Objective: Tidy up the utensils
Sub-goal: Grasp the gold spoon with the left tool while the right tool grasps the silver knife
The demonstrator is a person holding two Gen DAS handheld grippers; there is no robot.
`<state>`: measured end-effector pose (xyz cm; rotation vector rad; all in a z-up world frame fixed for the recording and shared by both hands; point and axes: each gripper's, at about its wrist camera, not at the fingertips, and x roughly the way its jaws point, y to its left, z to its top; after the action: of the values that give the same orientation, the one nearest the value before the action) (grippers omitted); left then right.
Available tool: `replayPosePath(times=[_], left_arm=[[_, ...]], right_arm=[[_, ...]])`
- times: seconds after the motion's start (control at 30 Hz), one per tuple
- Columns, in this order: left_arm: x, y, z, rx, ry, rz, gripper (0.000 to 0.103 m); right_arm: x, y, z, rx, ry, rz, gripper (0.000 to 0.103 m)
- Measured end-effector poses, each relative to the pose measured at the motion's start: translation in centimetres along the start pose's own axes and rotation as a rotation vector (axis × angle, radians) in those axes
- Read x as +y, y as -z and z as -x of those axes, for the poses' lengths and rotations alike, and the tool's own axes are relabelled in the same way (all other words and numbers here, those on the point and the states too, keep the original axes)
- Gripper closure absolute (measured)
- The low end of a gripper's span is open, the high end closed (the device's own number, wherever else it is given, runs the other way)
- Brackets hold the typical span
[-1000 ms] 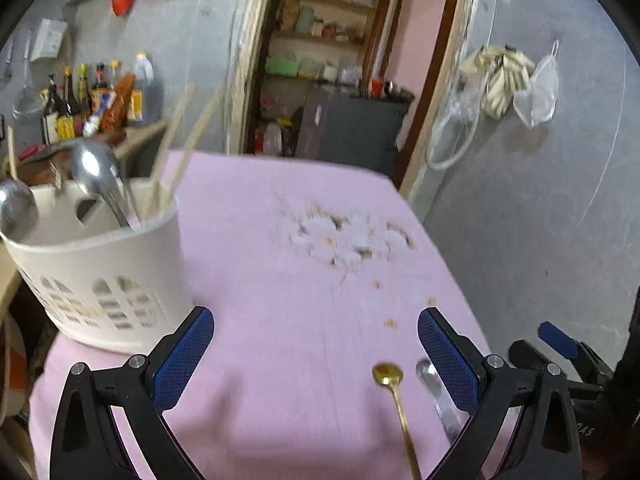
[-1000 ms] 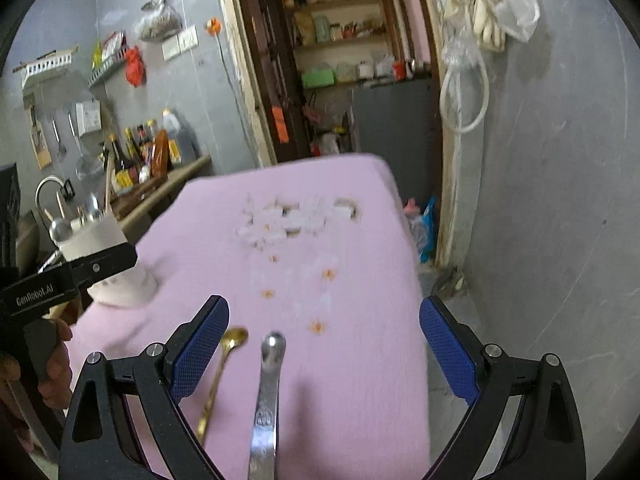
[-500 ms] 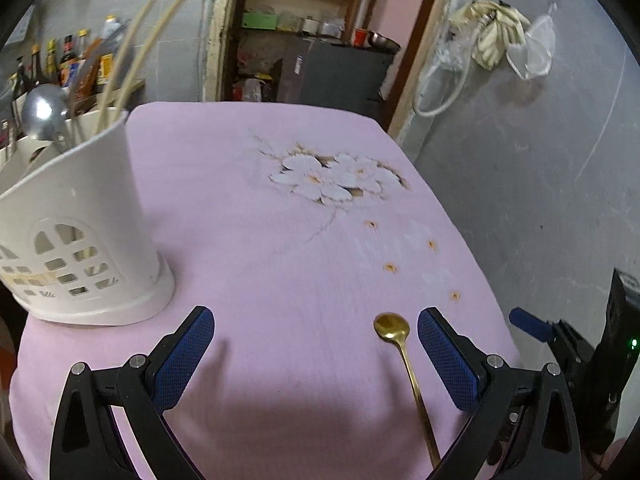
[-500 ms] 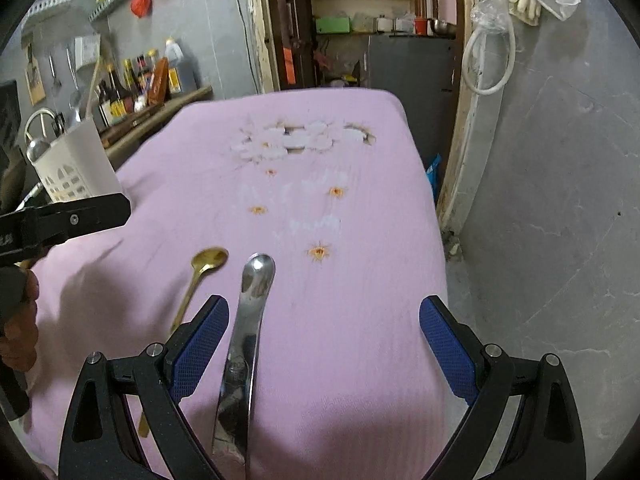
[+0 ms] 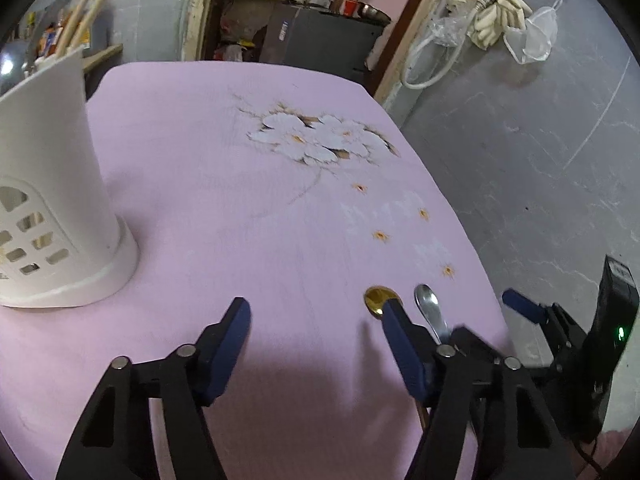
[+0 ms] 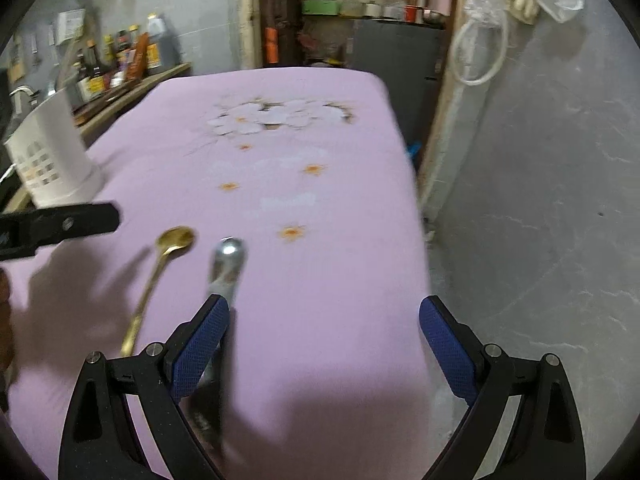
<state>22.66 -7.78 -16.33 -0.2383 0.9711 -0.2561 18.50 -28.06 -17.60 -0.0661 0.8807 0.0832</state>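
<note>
Two spoons, a gold spoon [image 6: 175, 240] and a steel spoon [image 6: 228, 258], are laid side by side on the pink-clothed surface [image 5: 248, 208]. Both are flanked by the left hand-held gripper [image 5: 316, 332] and right hand-held gripper [image 6: 324, 336], each spread open and empty. A white utensil holder [image 5: 52, 200] is stood well apart, left.

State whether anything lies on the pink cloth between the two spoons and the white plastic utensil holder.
Nothing visible does. The gold spoon and silver metal spoon lie side by side, and only bare pink flowered tablecloth stretches from them to the white slotted plastic utensil holder.
</note>
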Motion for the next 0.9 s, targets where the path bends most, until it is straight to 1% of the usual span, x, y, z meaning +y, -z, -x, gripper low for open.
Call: replayPosePath(times=[0.07,0.17,0.3,0.4,0.53,0.63,0.7,0.77,0.83,0.9], left_arm=[[-0.4,0.1,-0.2,0.017,0.018,-0.014,0.046],[-0.8,0.3,-0.5,0.038,0.05,-0.03,0.054],[-0.9,0.3,-0.7,0.044,0.056,-0.038,0.055],[-0.9,0.3,-0.8,0.046,0.058,-0.037,0.055],[-1.1,0.3,-0.9,0.052,0.06,-0.044,0.055],[-1.2,0.3,-1.1,0.069,0.08,-0.041,0.062],[-1.4,0.3,-1.3,0.084,0.11,-0.028,0.067],[-1.6,0.4,-1.7,0.099,0.137,-0.02,0.071],[-2.0,0.6,-2.0,0.121,0.167,-0.02,0.072],[-2.6,0.6,-2.4,0.141,0.174,-0.036,0.072]], right_arm=[[-0.5,0.0,-0.1,0.01,-0.016,-0.012,0.009],[-0.5,0.3,0.4,-0.009,-0.083,-0.01,0.009],[0.4,0.7,1.1,-0.02,-0.132,0.042,0.009],[1.1,1.0,0.7,-0.002,-0.12,0.086,0.009],[1.4,0.8,0.2,0.016,-0.084,0.104,0.009],[1.0,0.5,0.2,0.013,-0.046,0.096,0.01],[0.6,0.3,0.2,0.007,-0.021,0.084,0.01],[-0.1,0.1,0.1,0.008,-0.013,0.067,0.01],[-0.9,0.0,-0.2,0.013,-0.018,0.045,0.013],[-1.5,-0.1,-0.3,0.018,-0.044,0.025,0.026]])
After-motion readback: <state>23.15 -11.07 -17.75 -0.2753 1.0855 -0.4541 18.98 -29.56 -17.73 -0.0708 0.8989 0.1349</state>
